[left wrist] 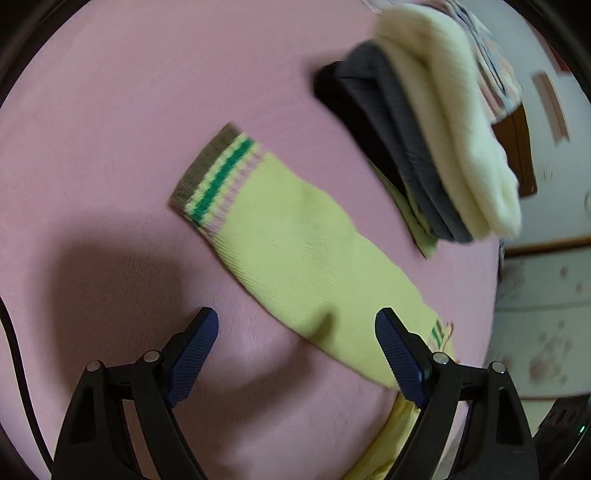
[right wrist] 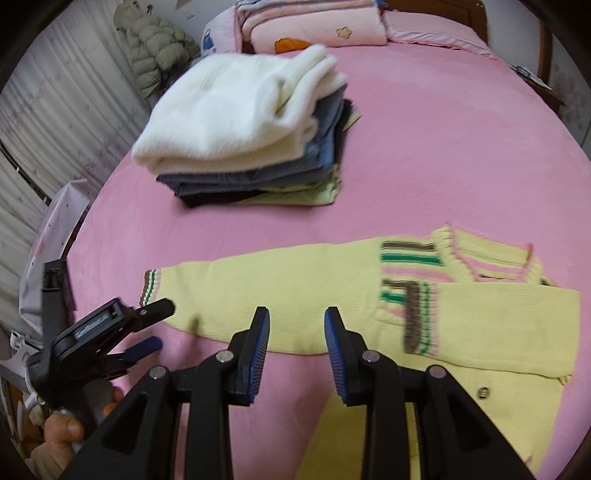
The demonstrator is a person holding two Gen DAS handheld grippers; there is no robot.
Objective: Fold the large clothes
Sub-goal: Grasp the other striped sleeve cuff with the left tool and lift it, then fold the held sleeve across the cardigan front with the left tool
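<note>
two hand-held grippers hang empty over the pink bed [right wrist: 424, 155]: left hand-held gripper [left wrist: 295, 332] spread wide over the yellow knitted cardigan's striped sleeve [left wrist: 295, 251], right hand-held gripper [right wrist: 295, 325] part open above the yellow knitted cardigan [right wrist: 461, 317], lying flat near a stack of folded clothes [right wrist: 251, 147].

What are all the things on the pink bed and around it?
Sweater: one, yellow with green, pink and brown stripes, flat on the bed, one sleeve stretched out.
Pile: one, folded clothes, white on top, grey, black and yellow below, beyond the sweater.
Bed: one, pink cover.
Bedding: pink, folded at the far end.
Jacket: one, beige, puffy, by the wall.
Left gripper: black, blue pads, open, over the sleeve.
Right gripper: same, open, above the sweater.
</note>
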